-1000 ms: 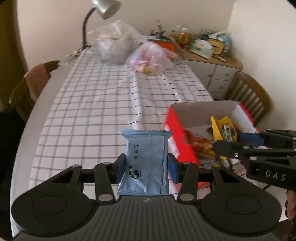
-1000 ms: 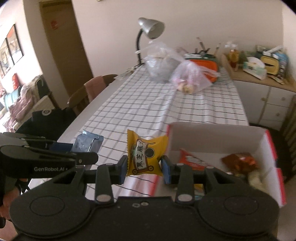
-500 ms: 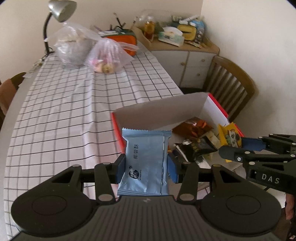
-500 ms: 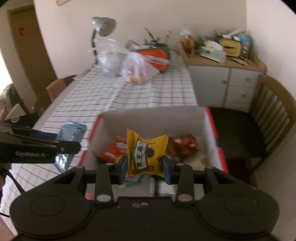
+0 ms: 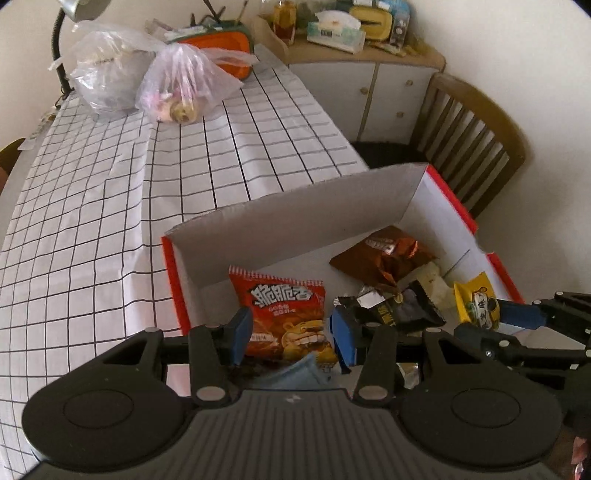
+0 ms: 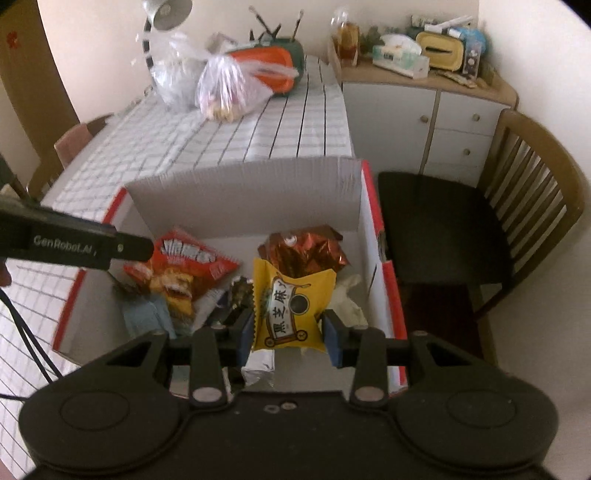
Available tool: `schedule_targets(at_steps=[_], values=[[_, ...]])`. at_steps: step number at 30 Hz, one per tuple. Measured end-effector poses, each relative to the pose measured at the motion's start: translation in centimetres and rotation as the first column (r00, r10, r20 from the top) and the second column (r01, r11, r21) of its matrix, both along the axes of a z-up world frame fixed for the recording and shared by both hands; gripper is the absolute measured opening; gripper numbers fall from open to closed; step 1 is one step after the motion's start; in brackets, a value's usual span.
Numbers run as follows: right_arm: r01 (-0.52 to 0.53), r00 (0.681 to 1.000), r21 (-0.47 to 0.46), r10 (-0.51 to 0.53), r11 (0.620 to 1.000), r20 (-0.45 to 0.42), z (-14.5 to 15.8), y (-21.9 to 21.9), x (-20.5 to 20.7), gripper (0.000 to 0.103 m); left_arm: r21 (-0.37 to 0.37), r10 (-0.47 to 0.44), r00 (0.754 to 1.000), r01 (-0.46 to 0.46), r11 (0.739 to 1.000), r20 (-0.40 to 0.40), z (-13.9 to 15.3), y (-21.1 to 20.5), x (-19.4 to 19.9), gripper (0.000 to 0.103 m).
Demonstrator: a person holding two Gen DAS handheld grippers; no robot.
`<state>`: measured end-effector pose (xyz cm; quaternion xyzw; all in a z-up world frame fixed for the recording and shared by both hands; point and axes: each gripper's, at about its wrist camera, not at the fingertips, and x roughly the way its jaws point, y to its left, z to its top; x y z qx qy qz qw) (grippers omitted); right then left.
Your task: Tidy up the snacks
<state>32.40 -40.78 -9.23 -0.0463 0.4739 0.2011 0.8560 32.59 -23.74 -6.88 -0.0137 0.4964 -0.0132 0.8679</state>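
The right claw (image 6: 288, 332) is closed on a yellow snack packet (image 6: 291, 306) with a scroll label in black Chinese characters, and holds it upright over the near right part of the open cardboard box (image 6: 243, 192). The side of the left claw shows at the left of the right wrist view and reads "GenRobot.AI".

The left claw (image 5: 291, 332) is partly open. Its blue pads (image 5: 242, 332) stand apart, and a pale blue packet (image 5: 295, 374) lies low between them, loose in the box; whether the pads touch it cannot be told.

Beyond it in the box lies a red snack bag (image 5: 284, 314) with large white Chinese lettering and a cartoon face. To its right lie a black packet (image 5: 399, 306) and, farther back, a crinkled brown foil bag (image 5: 388, 254).

The red-edged box sits at the near right end of the table (image 5: 92, 221), on a white grid-pattern cloth. Two clear plastic bags (image 5: 177, 85) and an orange case (image 5: 221, 51) stand at the far end, by a desk lamp (image 6: 166, 14).
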Motion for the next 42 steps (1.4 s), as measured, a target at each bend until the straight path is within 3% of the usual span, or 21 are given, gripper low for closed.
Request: schedule_targets(at_steps=[7, 22, 35, 37, 42], values=[[-0.016, 0.998, -0.028, 0.014, 0.999, -0.053, -2.3, 0.8, 0.4, 0.038, -0.005, 0.001, 0.999, -0.001, 1.000, -0.053, -2.0, -0.1, 0.3, 0.047], [-0.013, 0.999, -0.024, 0.012, 1.000, -0.044, -2.2, 0.8, -0.4, 0.048, -0.008, 0.013, 0.998, -0.013, 1.000, -0.054, -3.0, 0.0, -1.4, 0.048], [0.016, 0.998, 0.082, -0.022, 0.996, 0.065, 1.9, 0.4, -3.7, 0.068, -0.047, -0.016, 0.997, 0.020, 0.999, 0.077, 0.4, 0.7, -5.7, 0.065], [0.014, 0.995, 0.101, -0.024, 0.995, 0.095, 3.0, 0.5, -4.5, 0.078, -0.054, -0.018, 0.995, 0.024, 0.998, 0.100, 1.1, 0.9, -6.6, 0.068], [0.015, 0.988, 0.154, -0.039, 0.988, 0.151, 5.0, 0.3, -6.2, 0.087, -0.068, -0.010, 0.988, 0.021, 0.997, 0.155, 2.8, 1.5, -8.6, 0.073]])
